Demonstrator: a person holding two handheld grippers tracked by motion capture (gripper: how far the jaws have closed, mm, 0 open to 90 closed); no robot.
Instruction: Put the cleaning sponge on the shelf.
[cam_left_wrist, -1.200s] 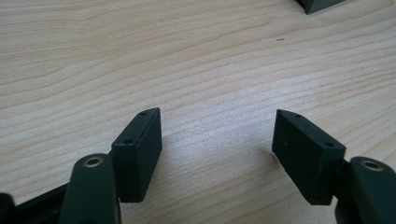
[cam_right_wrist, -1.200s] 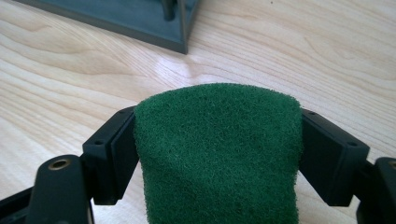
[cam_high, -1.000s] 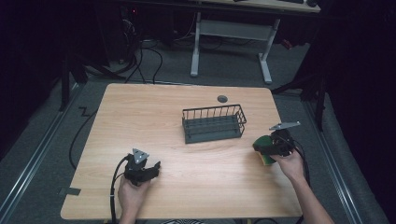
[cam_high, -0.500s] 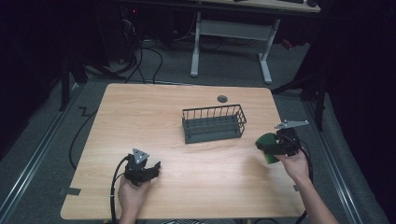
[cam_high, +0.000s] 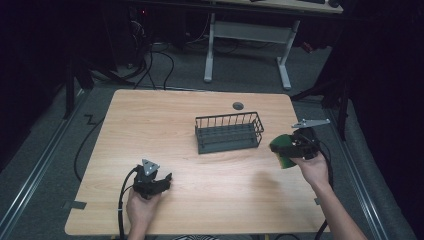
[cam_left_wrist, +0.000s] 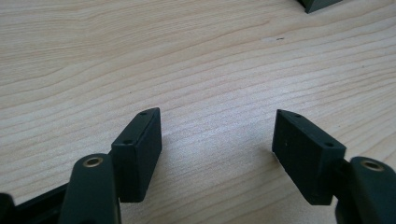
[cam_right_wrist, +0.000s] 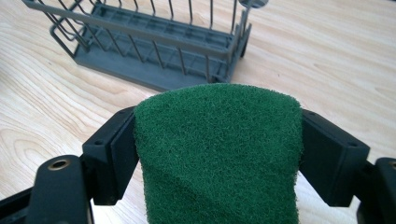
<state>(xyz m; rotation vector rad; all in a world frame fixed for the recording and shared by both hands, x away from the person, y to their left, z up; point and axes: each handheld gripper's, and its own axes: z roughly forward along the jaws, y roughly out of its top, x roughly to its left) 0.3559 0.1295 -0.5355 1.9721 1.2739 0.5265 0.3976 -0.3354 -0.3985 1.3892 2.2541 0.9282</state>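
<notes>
A green scouring sponge (cam_right_wrist: 219, 154) is clamped between the jaws of my right gripper (cam_high: 299, 144), held above the table at its right side; its green and yellow body (cam_high: 282, 150) sticks out toward the left. A dark grey wire basket (cam_high: 229, 132) stands empty at the table's middle, just left of that gripper, and its near corner (cam_right_wrist: 154, 46) lies ahead of the sponge. My left gripper (cam_high: 150, 181) rests low at the front left, jaws wide apart with bare wood between the fingers (cam_left_wrist: 140, 149).
A small round dark grommet (cam_high: 238, 105) sits in the wooden table (cam_high: 150, 125) near its far edge. Cables and a white desk frame (cam_high: 247, 35) lie on the floor beyond. Black cable trails from the left gripper off the front edge.
My right gripper has lifted the sponge and carried it slightly up and away from the person, nearer the basket's right end. The left gripper has stayed put.
</notes>
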